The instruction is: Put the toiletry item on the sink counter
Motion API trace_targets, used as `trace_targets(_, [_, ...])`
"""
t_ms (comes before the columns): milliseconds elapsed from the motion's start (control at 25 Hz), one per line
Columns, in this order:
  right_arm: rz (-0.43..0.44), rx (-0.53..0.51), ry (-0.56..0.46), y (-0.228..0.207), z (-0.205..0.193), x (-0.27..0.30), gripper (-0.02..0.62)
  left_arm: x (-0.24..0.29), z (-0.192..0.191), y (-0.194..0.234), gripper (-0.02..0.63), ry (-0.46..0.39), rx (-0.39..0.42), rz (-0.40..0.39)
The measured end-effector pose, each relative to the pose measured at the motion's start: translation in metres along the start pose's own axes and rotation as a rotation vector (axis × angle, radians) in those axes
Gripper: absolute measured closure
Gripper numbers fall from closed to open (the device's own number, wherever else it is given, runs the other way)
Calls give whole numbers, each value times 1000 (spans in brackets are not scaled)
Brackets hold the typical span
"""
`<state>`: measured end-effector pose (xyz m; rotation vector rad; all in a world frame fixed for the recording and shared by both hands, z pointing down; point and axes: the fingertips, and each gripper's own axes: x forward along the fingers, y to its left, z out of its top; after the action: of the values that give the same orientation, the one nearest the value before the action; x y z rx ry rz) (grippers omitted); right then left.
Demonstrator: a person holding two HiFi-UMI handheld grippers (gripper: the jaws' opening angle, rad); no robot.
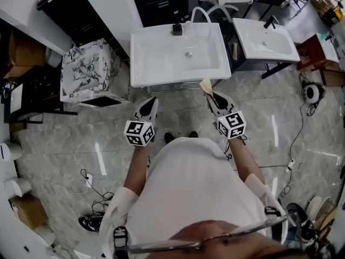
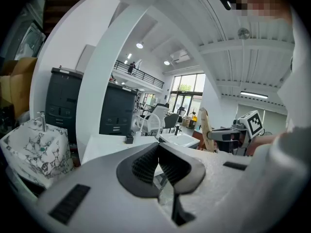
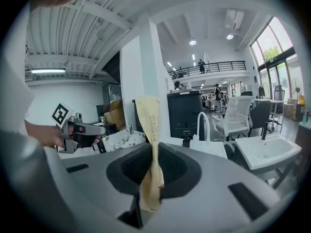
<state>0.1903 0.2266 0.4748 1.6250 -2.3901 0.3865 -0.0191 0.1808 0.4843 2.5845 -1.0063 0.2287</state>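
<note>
The toiletry item is a flat tan paper packet (image 3: 150, 130), standing upright and pinched between the jaws of my right gripper (image 3: 154, 166). In the head view the packet (image 1: 205, 85) sticks out of the right gripper (image 1: 210, 96) just short of the front edge of the white sink counter (image 1: 145, 63). My left gripper (image 1: 151, 102) hovers level with it to the left, a little further back from the counter. Its pads (image 2: 146, 165) meet with nothing between them. From the left gripper view the packet (image 2: 205, 127) shows at the right.
A black faucet (image 1: 177, 29) stands at the back of the counter. A marbled basin unit (image 1: 89, 72) sits to the left and a second white sink (image 1: 267, 39) to the right. Cables (image 1: 302, 123) trail over the grey tiled floor.
</note>
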Motion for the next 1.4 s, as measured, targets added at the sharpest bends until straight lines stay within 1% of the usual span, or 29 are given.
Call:
trace_targets(160, [-4, 19, -10, 3, 3, 0, 545, -6, 0, 6, 601, 0, 0, 1])
trace_targets(360, [-24, 2, -3, 8, 2, 0, 545, -12, -3, 9, 601, 2, -1, -8])
trace_targets(560, [-41, 5, 5, 21, -5, 2, 545, -23, -12, 15, 601, 16, -2, -23])
trace_targets(840, [-60, 7, 22, 47, -13, 12, 545, -42, -18, 39, 601, 18, 1, -32])
trace_targets(1120, [-64, 0, 32, 66, -16, 20, 546, -59, -23, 65, 601, 11, -21, -13])
trace_targets(1400, [-68, -13, 47, 63, -14, 31, 545, -53, -17, 83, 601, 0, -32, 3])
